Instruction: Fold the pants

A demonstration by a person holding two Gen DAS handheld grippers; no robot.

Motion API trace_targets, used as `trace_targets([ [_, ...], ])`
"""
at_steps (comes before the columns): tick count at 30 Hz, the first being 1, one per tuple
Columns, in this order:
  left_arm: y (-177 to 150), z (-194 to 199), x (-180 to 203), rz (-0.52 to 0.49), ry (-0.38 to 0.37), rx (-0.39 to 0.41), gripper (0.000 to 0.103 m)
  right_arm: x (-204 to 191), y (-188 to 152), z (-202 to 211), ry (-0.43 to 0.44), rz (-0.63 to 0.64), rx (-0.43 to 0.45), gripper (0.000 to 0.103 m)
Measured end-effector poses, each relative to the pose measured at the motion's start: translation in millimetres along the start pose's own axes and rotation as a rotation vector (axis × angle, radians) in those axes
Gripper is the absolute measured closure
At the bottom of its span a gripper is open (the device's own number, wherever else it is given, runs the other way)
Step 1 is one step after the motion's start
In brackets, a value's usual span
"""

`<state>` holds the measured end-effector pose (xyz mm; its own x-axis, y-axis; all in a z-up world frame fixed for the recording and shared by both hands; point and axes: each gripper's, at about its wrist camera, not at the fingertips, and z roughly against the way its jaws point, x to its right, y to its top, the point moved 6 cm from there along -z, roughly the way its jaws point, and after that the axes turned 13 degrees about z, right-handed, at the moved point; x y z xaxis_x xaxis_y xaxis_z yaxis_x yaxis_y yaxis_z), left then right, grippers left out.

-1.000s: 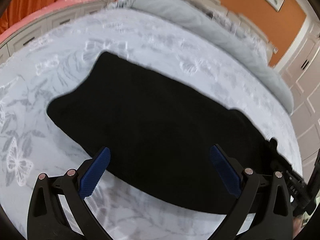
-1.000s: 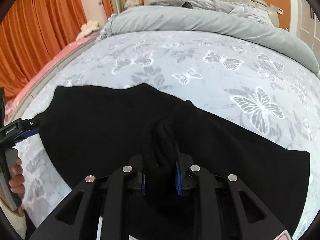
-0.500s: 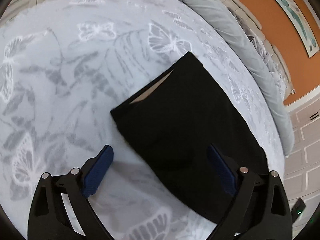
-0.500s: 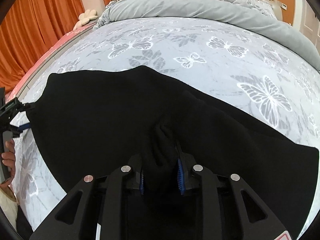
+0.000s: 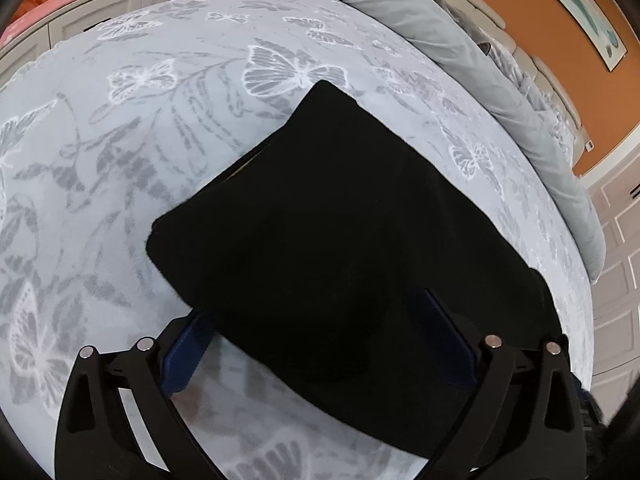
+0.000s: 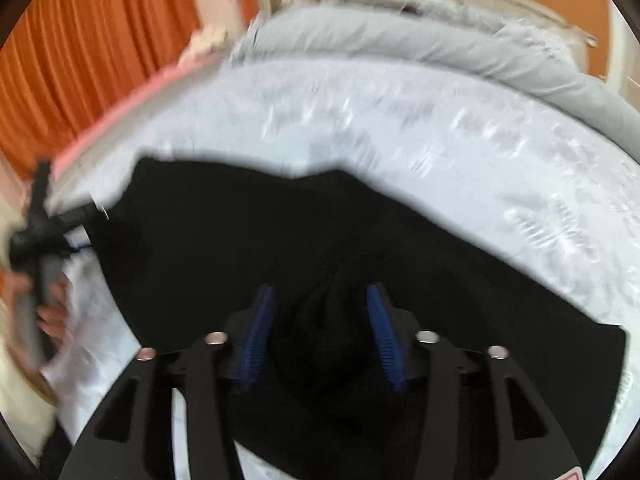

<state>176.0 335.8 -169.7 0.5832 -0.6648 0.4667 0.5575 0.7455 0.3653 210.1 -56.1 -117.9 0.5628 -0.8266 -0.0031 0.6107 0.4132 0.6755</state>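
While the black pants (image 5: 340, 240) lie spread flat on the butterfly bedspread (image 5: 120, 140), your left gripper (image 5: 316, 344) hangs over their near end with jaws spread wide and opening, fabric between them but no pad pressing it. Your right gripper (image 6: 320, 332) is opening, its blue pads (image 6: 256, 332) clear of the bunched fold between them.

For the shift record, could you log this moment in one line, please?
pants: flat on bed | left gripper: open, straddling edge | right gripper: opening over bunched fabric
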Motion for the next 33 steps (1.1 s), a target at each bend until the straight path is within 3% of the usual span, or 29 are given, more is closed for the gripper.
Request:
trace_targets([
  [1,2.1,-1.3,0.0,0.006,-0.007,0.004,0.008,9.5,1.8,15.2,-0.002,-0.033,0.033,0.035],
  [3,5.7,0.5,-2.3,0.017,-0.014,0.026,0.023,31.4,-0.7,39.3,-0.029,-0.099,0.081,0.024],
  [4,7.9,-0.4,-2.9,0.016,0.000,0.034,0.054,49.4,-7.2,50.2,-0.071,-0.145,0.093,0.022],
  [5,9.5,-0.2,-5.5,0.026,-0.006,0.030,0.072,62.4,-14.3,54.8,-0.101,-0.180,0.086,0.021],
  [7,11.1,2.3,-6.3,0.082,-0.092,0.005,0.081,92.3,-34.8,56.1,-0.146,-0.278,0.033,0.021],
  [9,11.4,9.1,-1.8,0.083,-0.108,0.024,0.082,113.7,-51.9,53.5,-0.143,-0.387,-0.010,0.021],
  [12,8.6,12.2,5.2,0.060,-0.084,0.048,0.082,111.0,-53.0,50.9,-0.097,-0.394,-0.013,0.022],
  [18,7.8,5.0,0.2,0.077,-0.059,0.033,0.080,4.1,-22.0,13.8,-0.003,-0.046,-0.049,0.021],
  [21,5.8,4.9,-1.7,0.075,-0.039,0.033,0.076,-35.6,-24.5,-12.4,-0.085,0.153,-0.092,0.022],
  [22,5.1,5.0,-2.2,0.070,-0.035,0.034,0.075,-44.6,-27.2,-24.5,-0.150,0.220,-0.109,0.027],
  [23,4.9,4.7,-1.5,0.060,-0.026,0.037,0.074,-48.2,-31.4,-36.8,-0.182,0.253,-0.134,0.058],
  [24,4.6,4.3,-0.9,0.053,-0.020,0.038,0.074,-46.7,-33.1,-43.0,-0.191,0.240,-0.136,0.064],
  [26,5.1,3.6,-1.2,0.052,-0.020,0.034,0.074,-42.4,-27.3,-35.8,-0.198,0.203,-0.100,0.087],
  [30,7.1,1.4,-3.8,0.075,-0.037,0.019,0.074,-42.9,-4.7,-3.5,-0.122,0.116,-0.001,0.087],
  [32,7.0,0.4,-2.8,0.075,-0.036,0.019,0.074,-50.4,-2.6,-5.3,-0.054,0.100,0.003,0.086],
  [33,6.7,-0.3,-2.2,0.071,-0.031,0.020,0.074,-55.8,-7.3,-19.5,-0.020,0.101,-0.038,0.083],
])
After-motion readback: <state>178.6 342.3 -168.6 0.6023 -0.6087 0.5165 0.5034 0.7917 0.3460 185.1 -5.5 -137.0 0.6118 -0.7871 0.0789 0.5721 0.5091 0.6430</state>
